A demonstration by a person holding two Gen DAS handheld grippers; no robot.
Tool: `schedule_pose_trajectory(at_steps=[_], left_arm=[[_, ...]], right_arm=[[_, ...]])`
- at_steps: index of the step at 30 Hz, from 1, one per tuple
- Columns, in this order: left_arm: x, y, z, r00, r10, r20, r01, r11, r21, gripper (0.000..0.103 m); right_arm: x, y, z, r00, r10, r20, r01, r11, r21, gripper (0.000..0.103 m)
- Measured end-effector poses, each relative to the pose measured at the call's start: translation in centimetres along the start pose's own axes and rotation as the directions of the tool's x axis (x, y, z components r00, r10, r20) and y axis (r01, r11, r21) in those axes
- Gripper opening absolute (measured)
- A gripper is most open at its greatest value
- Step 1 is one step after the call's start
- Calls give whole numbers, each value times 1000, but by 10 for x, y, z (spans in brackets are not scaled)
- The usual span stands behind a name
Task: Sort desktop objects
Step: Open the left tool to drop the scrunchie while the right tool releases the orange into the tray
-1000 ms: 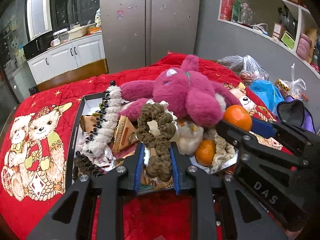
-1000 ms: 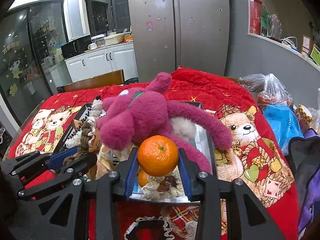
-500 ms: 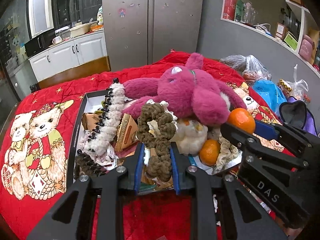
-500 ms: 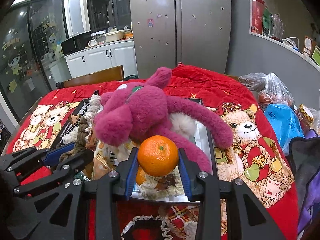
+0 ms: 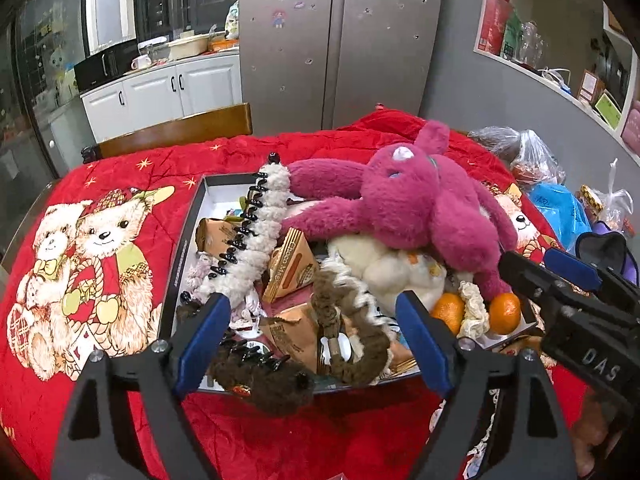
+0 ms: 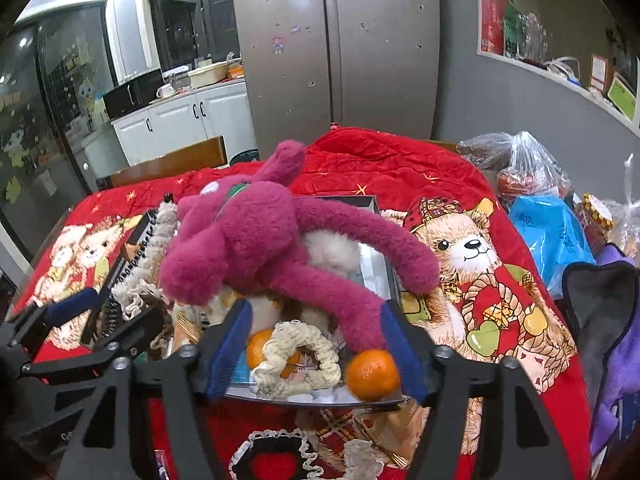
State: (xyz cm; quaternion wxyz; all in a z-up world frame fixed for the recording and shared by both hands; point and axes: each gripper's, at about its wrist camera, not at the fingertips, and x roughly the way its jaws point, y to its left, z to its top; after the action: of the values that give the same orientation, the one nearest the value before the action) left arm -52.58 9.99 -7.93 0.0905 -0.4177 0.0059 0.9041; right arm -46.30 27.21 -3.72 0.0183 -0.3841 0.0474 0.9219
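So the shallow black tray with the white inside (image 5: 188, 236) sits on the tabletop under a red quilted cloth printed with teddy bears (image 5: 100, 240), and it's stuffed. A big magenta plush toy with long arms (image 5: 412, 204) sprawls over the back half, lying on top of a fluffy white plush (image 5: 384, 268). Along the left side there's a long cream fuzzy hair clip with black teeth (image 5: 256, 244), and next to it a couple of tan Choco snack packets (image 5: 290, 268).

The brown knitted scrunchie (image 5: 340, 320) is lying loose in the front of the tray, between the fingers of the left gripper (image 5: 316, 328), which is spread wide with nothing in it. A dark brown fuzzy clip (image 5: 260, 380) hangs over the tray's front edge.

Over on the right, the right gripper (image 6: 316, 340) is wide open too, holding nothing. A small orange mandarin (image 6: 372, 374) sits in the tray's front right corner just inside its right finger, with a cream braided rope ring (image 6: 298, 356) beside it and another mandarin (image 6: 260, 352) tucked behind that.

Off the cloth to the right there's a blue plastic bag (image 6: 548, 232).
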Motion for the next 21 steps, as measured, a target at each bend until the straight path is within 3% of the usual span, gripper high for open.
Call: schedule_pose_trajectory(at_steps=[21], left_arm=[[-7,-6,0,1000,15,13,-16,999,41,86]], right_arm=[[-4,1,0,1000,22,-9,-22,1000,-9,70]])
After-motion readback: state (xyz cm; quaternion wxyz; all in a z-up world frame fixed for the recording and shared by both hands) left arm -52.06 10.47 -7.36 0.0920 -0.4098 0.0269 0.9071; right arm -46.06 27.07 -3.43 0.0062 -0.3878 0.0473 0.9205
